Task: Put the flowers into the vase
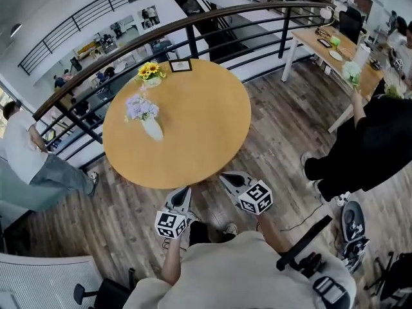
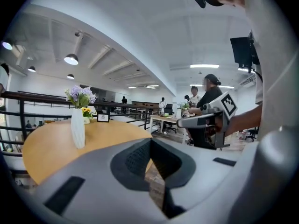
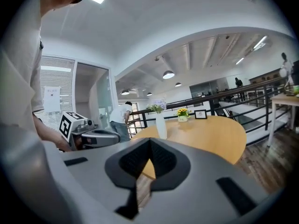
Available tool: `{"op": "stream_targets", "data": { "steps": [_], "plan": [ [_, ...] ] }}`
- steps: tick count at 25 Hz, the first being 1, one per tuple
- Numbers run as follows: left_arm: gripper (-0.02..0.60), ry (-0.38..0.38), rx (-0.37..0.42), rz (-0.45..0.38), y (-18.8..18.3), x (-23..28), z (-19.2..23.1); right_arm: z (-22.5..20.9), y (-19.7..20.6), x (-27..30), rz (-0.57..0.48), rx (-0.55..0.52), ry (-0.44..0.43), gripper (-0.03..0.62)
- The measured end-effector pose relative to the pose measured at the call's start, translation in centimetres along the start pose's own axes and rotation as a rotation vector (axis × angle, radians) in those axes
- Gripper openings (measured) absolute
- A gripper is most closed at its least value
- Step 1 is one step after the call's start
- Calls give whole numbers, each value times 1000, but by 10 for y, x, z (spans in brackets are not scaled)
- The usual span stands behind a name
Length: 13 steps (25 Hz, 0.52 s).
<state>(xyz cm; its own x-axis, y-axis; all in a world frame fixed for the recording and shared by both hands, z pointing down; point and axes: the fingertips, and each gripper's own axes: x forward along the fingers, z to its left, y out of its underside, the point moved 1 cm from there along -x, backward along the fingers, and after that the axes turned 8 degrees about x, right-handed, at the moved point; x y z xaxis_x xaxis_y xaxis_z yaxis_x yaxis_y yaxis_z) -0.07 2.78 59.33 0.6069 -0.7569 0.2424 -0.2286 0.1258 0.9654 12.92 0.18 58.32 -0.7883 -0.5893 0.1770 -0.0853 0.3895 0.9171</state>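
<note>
Flowers [image 1: 141,107] stand in the vase [image 1: 153,129] on the table [image 1: 199,127] — task looks done. Left gripper [image 1: 183,195] and right gripper [image 1: 230,181] are clenched and empty — probably no further move needed.

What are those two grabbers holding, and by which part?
Nothing. The left gripper and the right gripper are both shut and empty; the flowers stand in the vase.

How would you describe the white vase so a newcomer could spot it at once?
Find the round table beside the railing. On its left side stands a tall white vase of lilac flowers, nearer than the short pot of yellow flowers and the framed card.
</note>
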Motion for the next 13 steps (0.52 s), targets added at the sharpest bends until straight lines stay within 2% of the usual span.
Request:
{"op": "stream_targets", "data": {
  "steps": [8,13],
  "plan": [
    [6,15,18,0,-10,-8,-19,18,0,-9,16,0,-17,8],
    [6,12,35,-22,-26,-10,-2,28,-18,9,11,-23,-20,8]
  ]
}}
